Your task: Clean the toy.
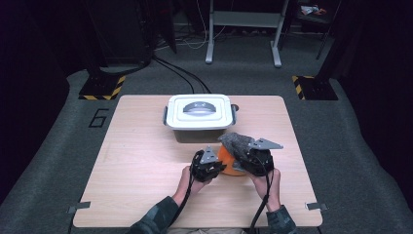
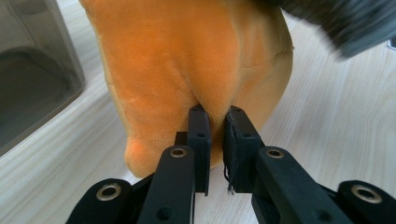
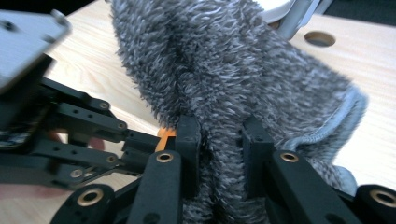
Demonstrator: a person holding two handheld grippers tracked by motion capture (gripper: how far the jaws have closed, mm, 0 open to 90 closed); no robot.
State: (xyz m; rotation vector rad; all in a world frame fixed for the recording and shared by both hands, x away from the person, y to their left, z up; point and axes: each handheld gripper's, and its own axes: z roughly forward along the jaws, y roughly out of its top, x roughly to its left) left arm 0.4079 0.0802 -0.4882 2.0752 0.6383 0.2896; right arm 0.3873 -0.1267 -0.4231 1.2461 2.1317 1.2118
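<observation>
An orange plush cloth [image 1: 225,160] lies on the wooden table [image 1: 141,161] just in front of a white lidded box [image 1: 197,111]. My left gripper [image 1: 219,167] is shut on a fold of the orange cloth [image 2: 187,60], with both pads [image 2: 200,126] pinching the fabric. A grey fuzzy cloth [image 1: 237,141] sits on top of the orange one, lifted a little. My right gripper [image 1: 242,155] is shut on the grey cloth [image 3: 224,60], which bunches between its jaws. A sliver of orange [image 3: 164,135] shows beneath it.
The box's translucent wall [image 2: 32,70] stands close on the left in the left gripper view. Bare tabletop spreads to the left and front of the hands. A round hole [image 3: 319,38] is in the table near the box. Beyond the table are floor cables and stand bases.
</observation>
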